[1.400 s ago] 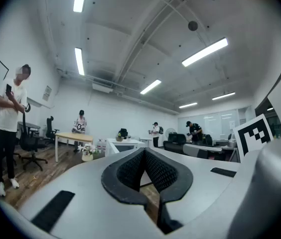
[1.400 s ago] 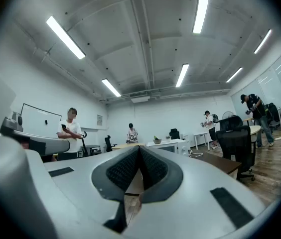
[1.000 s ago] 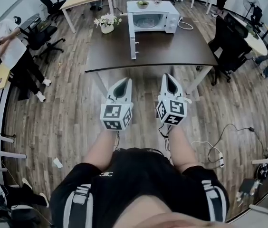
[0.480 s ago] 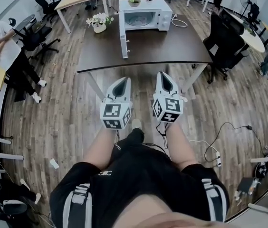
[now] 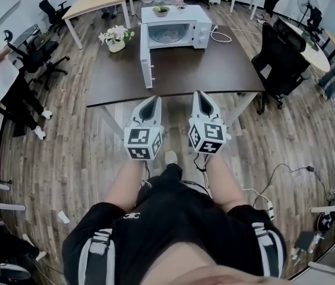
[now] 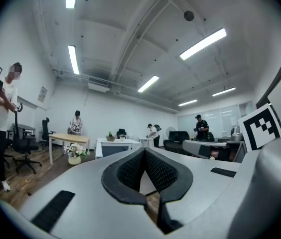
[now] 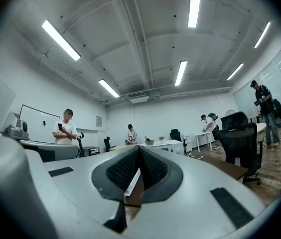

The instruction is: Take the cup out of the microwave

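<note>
Head view: the left gripper [image 5: 154, 100] and right gripper [image 5: 201, 94] are held side by side near the closest edge of the dark table [image 5: 215, 70], each with its 2 jaws closed together on nothing; the microwave [image 5: 176, 25] stands at the table's far end, door [image 5: 146, 64] swung open; the cup cannot be made out inside.

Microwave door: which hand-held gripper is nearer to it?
Left. The left hand-held gripper points almost straight at the open microwave door, just short of the table edge; the right hand-held gripper is offset to the door's right, farther away.
</note>
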Demonstrator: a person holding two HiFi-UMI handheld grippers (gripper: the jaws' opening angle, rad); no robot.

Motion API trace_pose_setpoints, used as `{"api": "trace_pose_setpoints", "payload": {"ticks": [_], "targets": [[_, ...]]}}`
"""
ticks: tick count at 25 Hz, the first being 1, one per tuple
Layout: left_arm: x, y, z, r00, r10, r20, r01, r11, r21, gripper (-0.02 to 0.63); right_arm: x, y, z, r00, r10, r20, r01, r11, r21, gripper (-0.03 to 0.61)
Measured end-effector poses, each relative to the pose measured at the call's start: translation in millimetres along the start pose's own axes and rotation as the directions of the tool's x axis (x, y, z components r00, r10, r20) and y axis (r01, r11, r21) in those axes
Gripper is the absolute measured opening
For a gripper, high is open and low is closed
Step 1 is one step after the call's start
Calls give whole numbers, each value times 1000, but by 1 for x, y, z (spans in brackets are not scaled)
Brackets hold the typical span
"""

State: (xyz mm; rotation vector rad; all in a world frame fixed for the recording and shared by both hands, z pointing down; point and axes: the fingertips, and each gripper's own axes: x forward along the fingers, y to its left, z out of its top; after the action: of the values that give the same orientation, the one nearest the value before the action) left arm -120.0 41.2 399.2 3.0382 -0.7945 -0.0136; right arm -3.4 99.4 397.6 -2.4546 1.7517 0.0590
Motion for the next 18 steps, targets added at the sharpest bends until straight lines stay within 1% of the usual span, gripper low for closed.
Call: {"api": "trace_pose_setpoints", "payload": {"ticks": [4, 8, 13, 15, 18], "targets": [[66, 22, -2, 1000, -2, -1, 2, 1000, -6, -8, 65, -24, -3, 1000, 9, -2, -9, 1000, -8, 0], [147, 52, -4, 1000, -4, -14, 3, 1000, -12, -8, 144, -54, -10, 1000, 13, -11, -13, 1000, -8, 0], [248, 85, 6, 1000, -17, -23, 17, 1000, -14, -8, 243, -92, -11, 999, 28, -15, -28, 1000, -1, 0], [281, 96, 11, 1000, -18, -21, 18, 1000, -13, -8, 276, -105, -10, 999, 34, -11, -34, 999, 3, 0], [324, 115, 13, 1000, 0, -22, 0, 1000, -24, -8, 321, -121, -13, 999, 42, -11, -42, 999, 14, 0]]}}
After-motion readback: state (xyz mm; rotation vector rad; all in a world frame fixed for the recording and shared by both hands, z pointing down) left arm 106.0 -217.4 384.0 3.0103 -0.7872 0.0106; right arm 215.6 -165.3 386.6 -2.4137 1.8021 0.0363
